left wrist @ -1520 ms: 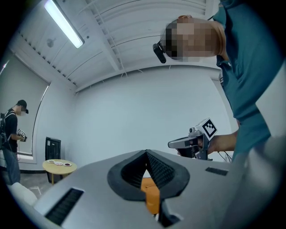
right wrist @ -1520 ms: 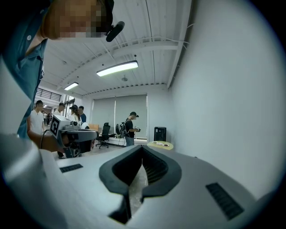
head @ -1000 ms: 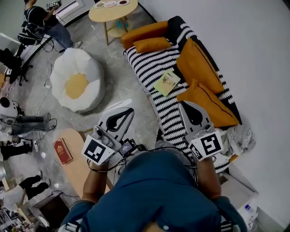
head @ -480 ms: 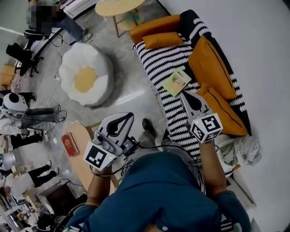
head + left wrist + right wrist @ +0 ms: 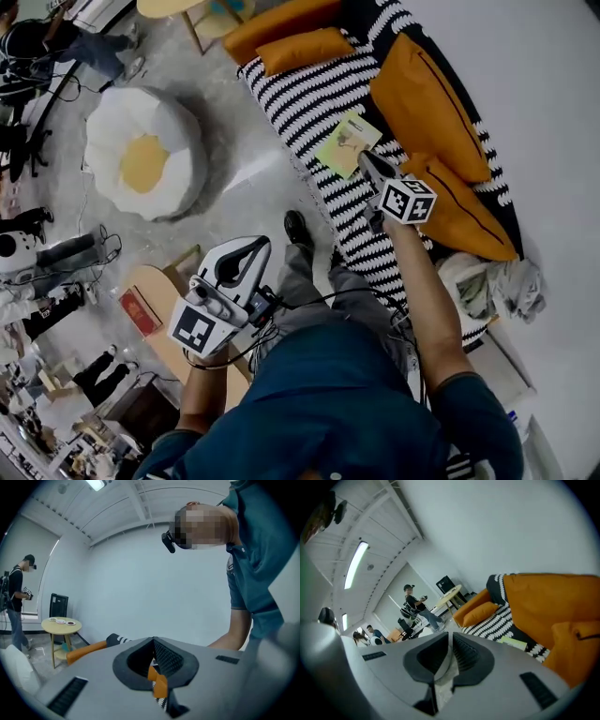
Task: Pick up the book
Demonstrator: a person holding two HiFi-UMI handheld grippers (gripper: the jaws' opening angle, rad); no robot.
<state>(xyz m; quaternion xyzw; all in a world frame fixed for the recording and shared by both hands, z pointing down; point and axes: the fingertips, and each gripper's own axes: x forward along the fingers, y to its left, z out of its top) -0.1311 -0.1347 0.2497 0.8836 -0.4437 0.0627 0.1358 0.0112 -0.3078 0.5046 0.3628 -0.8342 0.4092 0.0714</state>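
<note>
Cannot read the cover print of the book [image 5: 343, 142] on the striped sofa [image 5: 300, 103], too small from the head view, one edge partly covered by the right gripper [image 5: 363, 157]. Cropped by the top edge past the sofa's far end: round table [image 5: 173, 7] and orange bolster [image 5: 281, 19]. Hidden behind the right arm [image 5: 422, 291]: part of the sofa's near end; too small to make out across the floor from the sofa: people [image 5: 415, 604].

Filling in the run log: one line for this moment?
book: flat on sofa, not picked up | right gripper: shut, empty, tip near book | left gripper: shut, empty
</note>
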